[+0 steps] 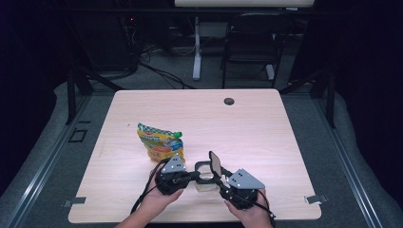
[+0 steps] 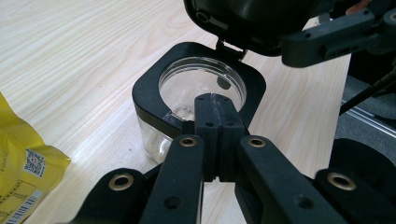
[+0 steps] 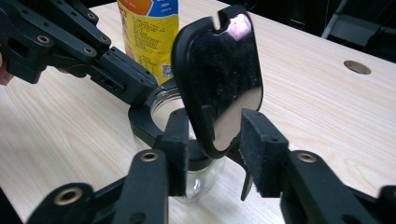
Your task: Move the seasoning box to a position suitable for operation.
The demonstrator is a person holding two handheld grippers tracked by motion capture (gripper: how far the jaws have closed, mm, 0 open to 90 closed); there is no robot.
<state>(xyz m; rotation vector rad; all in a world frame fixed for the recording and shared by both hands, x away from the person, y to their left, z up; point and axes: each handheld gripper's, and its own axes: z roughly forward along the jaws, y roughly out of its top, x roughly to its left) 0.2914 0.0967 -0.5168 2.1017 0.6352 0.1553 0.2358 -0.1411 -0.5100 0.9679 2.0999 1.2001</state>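
Observation:
A clear jar [image 1: 205, 183] with a black square rim [image 2: 149, 88] stands near the table's front edge. Its hinged black lid [image 1: 215, 163] is tipped up, almost upright. My left gripper [image 2: 215, 100] comes in from the left and is shut on the near side of the rim. My right gripper [image 3: 215, 119] reaches in from the right, and the lower part of the lid [image 3: 219, 79] lies between its jaws. The pads stand close to the lid's edges, apart from each other. The jar's glass body [image 3: 201, 184] looks empty. The left gripper's fingers [image 3: 126, 79] also cross the right gripper view.
A yellow snack bag [image 1: 160, 142] lies just behind and left of the jar, close to the left gripper. The wooden table [image 1: 266, 133] has a cable hole [image 1: 229, 101] at the back. A chair [image 1: 252, 42] stands beyond the table.

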